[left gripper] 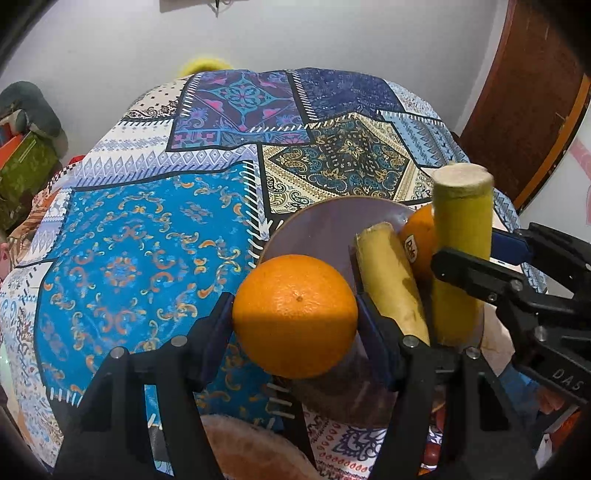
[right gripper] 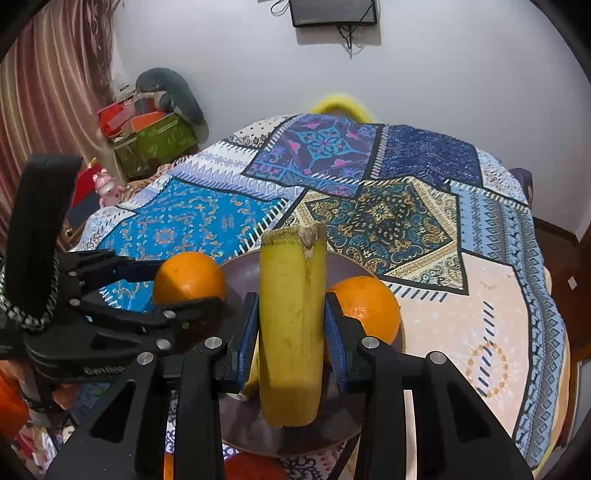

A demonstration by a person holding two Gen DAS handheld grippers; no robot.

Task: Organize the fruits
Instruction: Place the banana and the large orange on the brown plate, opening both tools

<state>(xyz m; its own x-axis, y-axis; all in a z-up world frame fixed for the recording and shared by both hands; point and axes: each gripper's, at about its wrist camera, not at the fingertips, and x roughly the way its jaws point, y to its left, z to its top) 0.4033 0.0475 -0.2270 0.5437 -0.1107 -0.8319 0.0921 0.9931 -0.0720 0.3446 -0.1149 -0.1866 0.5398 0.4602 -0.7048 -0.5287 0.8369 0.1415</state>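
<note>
Clamped between the blue pads of the left gripper (left gripper: 295, 317), closest to its lens, was an orange (left gripper: 295, 314), round, bright and dimpled, held at the near rim of a dark plate (left gripper: 332, 221). The surface under everything looked like a bed (left gripper: 147, 240) spread with a patchwork cover in blues, creams and purples; whether it was a bed or a covered bench could not be told for certain. Behind it stood a pale wall (right gripper: 443, 92) with a dark screen (right gripper: 334, 13) mounted high, a striped curtain (right gripper: 48, 92) on one side, a green box (right gripper: 155, 144) of clutter beside it, and a brown wooden door (left gripper: 524, 103) on the other side. The right gripper (right gripper: 291, 332) gripped a yellow banana (right gripper: 291, 314) upright, its cut stem end topmost, just above the plate. A second banana (left gripper: 391, 280) lay slanting on the plate, and a second orange (right gripper: 365, 310) with a sticker rested on the plate just beyond the right gripper's fingers. The two grippers sat close beside each other over the plate.
</note>
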